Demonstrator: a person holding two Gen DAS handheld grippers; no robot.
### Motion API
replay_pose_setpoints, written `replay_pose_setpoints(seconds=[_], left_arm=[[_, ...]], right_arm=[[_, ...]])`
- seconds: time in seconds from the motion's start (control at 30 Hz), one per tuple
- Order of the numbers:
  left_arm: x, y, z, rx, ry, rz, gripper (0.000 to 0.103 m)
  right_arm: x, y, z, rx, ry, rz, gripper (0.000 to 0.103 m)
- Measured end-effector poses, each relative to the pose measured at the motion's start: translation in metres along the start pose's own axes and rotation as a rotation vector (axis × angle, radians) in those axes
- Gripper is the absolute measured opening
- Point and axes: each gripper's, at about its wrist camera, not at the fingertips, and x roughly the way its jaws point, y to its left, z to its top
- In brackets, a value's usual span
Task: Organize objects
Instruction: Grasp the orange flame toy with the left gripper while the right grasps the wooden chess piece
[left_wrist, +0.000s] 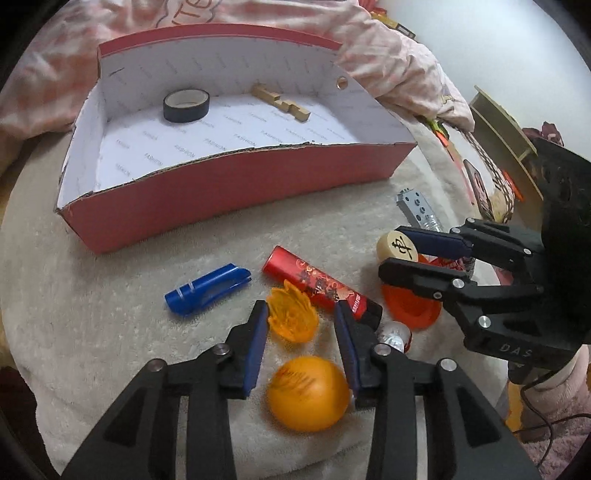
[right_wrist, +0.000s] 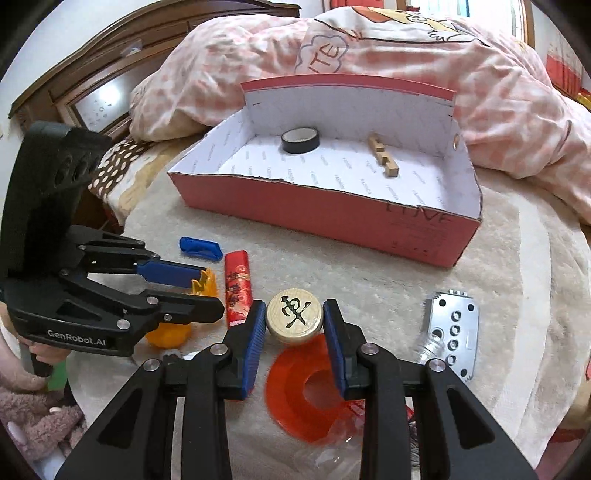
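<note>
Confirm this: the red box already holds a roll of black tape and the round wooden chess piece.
Not quite. The red box holds the black tape and a notched wooden block. The right wrist view shows the chess piece gripped in the right gripper, outside the box.

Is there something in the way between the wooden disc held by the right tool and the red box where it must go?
Nothing visible does. The wooden disc sits clamped in the right tool, and only bare blanket lies before the red box, whose near wall is low and top open.
</note>
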Motion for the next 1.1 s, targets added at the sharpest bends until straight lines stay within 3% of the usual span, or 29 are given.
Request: replay_pose_setpoints(seconds=[0.27, 0.57, 0.87, 1.0, 1.1], left_arm=[[0.006, -0.015, -0.004, 0.066, -0.007, 0.101, 0.037], [0.006, -0.021, -0.008, 0.102, -0.037, 0.149, 0.036], [0.005, -0.023, -0.011, 0.098, -0.052, 0.186, 0.036], [0.002, -0.025, -0.014, 0.110, -0.062, 0.217, 0.025], [-0.002, -0.023, -0.017, 0.098, -0.068, 0.213, 0.025]], right_arm=[[0.015, -0.001, -0.003, -0.006, 0.035, -0.045, 0.033], [0.021, 0.002, -0.007, -0.017, 0.046, -0.079, 0.033], [0.022, 0.008, -0.010, -0.005, 0.029, -0.104, 0.041], [0.023, 0.010, -0.012, -0.005, 0.021, -0.112, 0.045], [0.023, 0.010, -0.012, -0.001, 0.018, -0.117, 0.046]])
